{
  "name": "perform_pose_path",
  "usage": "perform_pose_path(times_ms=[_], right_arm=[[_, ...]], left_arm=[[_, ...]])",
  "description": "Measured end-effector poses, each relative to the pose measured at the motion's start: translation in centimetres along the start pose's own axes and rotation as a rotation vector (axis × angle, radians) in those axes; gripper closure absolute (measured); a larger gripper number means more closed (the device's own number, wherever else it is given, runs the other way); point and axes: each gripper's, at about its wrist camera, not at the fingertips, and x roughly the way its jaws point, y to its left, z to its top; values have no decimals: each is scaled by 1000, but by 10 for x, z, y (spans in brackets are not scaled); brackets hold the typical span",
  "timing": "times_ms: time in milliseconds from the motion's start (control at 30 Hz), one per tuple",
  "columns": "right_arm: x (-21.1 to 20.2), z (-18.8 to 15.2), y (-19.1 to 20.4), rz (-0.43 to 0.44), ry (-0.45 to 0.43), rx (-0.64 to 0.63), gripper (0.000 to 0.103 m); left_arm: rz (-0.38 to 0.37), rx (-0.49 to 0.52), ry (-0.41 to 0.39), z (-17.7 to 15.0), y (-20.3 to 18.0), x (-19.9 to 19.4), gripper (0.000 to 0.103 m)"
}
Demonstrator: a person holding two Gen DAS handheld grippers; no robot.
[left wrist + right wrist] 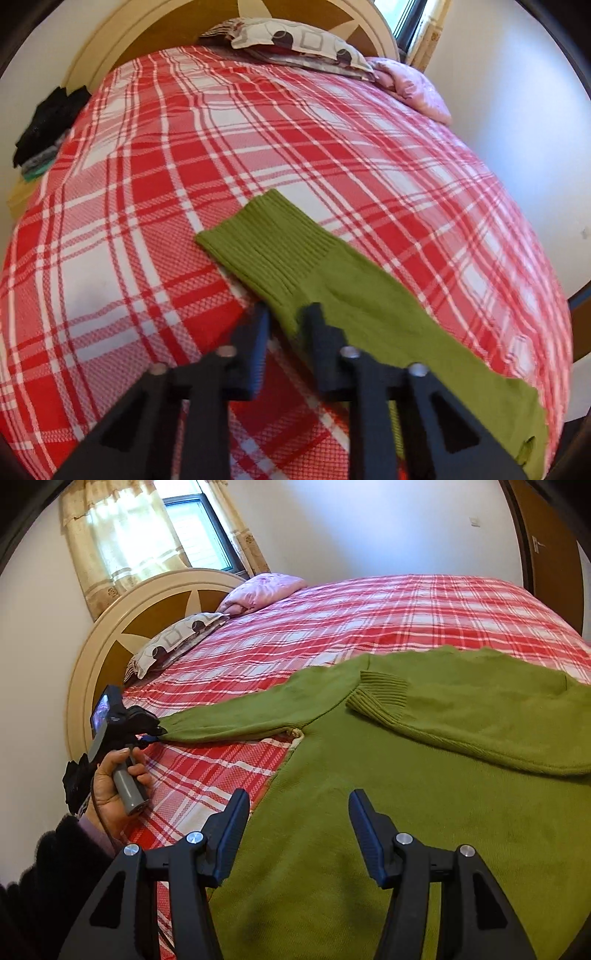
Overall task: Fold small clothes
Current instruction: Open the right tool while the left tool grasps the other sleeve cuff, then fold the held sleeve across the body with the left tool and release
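Observation:
A green knit sweater (369,794) lies flat on the red plaid bed (369,605). Its right sleeve (461,716) is folded across the chest. Its left sleeve (332,295) stretches out over the bedspread (184,166), ribbed cuff farthest from me. My left gripper (286,314) straddles the sleeve's edge near the cuff, jaws narrowly apart with green cloth between them. It also shows in the right wrist view (157,731) at the sleeve end. My right gripper (299,812) is open and empty over the sweater's body, near its left edge.
A patterned pillow (306,40) and a pink pillow (413,88) lie by the headboard (110,635). Dark folded clothes (48,122) sit beside the bed's far left edge. A window with curtains (147,528) is behind the headboard; a door (546,546) is at right.

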Motion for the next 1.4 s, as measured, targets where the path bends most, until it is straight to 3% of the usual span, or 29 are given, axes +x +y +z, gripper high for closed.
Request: perform_pose_path(times_ms=[233,467,633,700,867,1000,1133,1167,1200,1233,1300,1333,1400], right_arm=[[-10,-2,-20,-27,-21,71,46],[-26,-3,-48,-61,-74,156,46],[-36,-4,-67,-83,-104,210,46],[-41,-6,-74,-95,-114,228,46],[-52,-12,-99,-137,-130,287,46],[-59,-16,-118,-173,-135,330,46],[-61,-12,-131,-153,-132,367,45],[-59,-9,-133,-131,-128,382,45],[-58,-6,-137,-108,-124,401,45],[-55,-2,-140,-86,-121,416,44],[-44,11,-145,-37,-107,431,34],[-38,15,-145,-28,-105,434,31],[-21,25,-143,-12,-82,422,31]], left_arm=[[-29,114,-67,-1,-25,-21,97],[-143,291,-214,-22,-91,-87,97],[-276,470,-267,-70,-148,-139,97],[-356,544,-252,-98,-170,-156,97],[-474,665,-175,-159,-211,-166,97],[-480,734,-96,-202,-226,-152,97],[-477,766,-15,-224,-219,-142,95],[-481,776,1,-227,-215,-141,92],[-491,794,27,-226,-207,-140,80],[-486,802,35,-228,-200,-143,59],[-447,786,18,-224,-181,-146,29],[-433,765,-3,-221,-170,-148,23],[-407,733,-23,-217,-156,-147,22]])
